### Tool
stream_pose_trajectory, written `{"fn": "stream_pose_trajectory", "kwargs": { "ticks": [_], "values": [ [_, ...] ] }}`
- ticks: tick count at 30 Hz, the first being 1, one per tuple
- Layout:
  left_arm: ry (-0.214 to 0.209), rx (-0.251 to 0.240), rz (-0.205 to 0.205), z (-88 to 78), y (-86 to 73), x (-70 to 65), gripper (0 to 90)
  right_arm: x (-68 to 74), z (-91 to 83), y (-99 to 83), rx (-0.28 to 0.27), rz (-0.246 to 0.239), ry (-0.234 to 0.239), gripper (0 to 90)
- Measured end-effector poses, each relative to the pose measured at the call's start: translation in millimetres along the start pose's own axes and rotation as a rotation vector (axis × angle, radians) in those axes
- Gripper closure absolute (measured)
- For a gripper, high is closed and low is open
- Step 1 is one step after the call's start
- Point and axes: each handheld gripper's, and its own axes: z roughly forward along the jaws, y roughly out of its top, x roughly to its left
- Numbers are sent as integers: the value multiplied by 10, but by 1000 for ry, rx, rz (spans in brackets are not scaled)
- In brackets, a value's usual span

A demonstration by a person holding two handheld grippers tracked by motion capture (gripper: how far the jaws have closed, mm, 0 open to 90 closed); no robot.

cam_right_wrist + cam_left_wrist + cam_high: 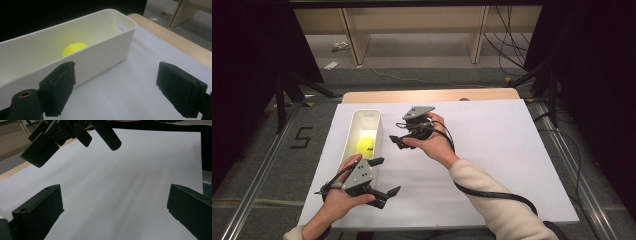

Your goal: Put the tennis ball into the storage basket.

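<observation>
A long white bin (353, 131) lies on the white tabletop at the left, with a yellow tennis ball (365, 146) inside it. My right gripper (398, 134) hovers just right of the bin, pointing at its side wall. In the right gripper view the bin (105, 47) and ball (73, 48) sit just beyond the right gripper (117, 87), which is open and empty. My left gripper (384, 176) is near the front edge, below the bin, pointing right. It is open with nothing between its jaws (113, 210); the right gripper (62, 135) hangs ahead of it.
A white sheet (492, 160) covers the table, and a wooden strip (432, 95) shows along its far edge. Beyond stand wooden shelf legs (354, 40) and loose cables (507, 40) on the floor. A black cable (492, 195) trails from the right gripper along the forearm.
</observation>
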Motion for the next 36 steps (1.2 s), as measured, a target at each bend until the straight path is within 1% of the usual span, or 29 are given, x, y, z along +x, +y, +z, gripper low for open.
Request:
{"fn": "stream_pose_trajectory", "kwargs": {
  "ticks": [2, 6, 9, 27, 36],
  "values": [
    [1, 0, 0, -1, 0, 0, 0, -15, -15, -26, -4, 6, -4, 163],
    [0, 0, 0, -1, 0, 2, 0, -40, -50, -82, 6, 4, -13, 163],
    [-1, 0, 2, -1, 1, 1, 0, -57, -82, -111, 8, 12, -17, 163],
    [2, 0, 1, -5, 0, 2, 0, -170, -211, -271, 0, 45, -51, 164],
    [4, -1, 0, -9, -1, 7, 0, -249, -334, -345, -3, 62, -70, 164]
  ]
}}
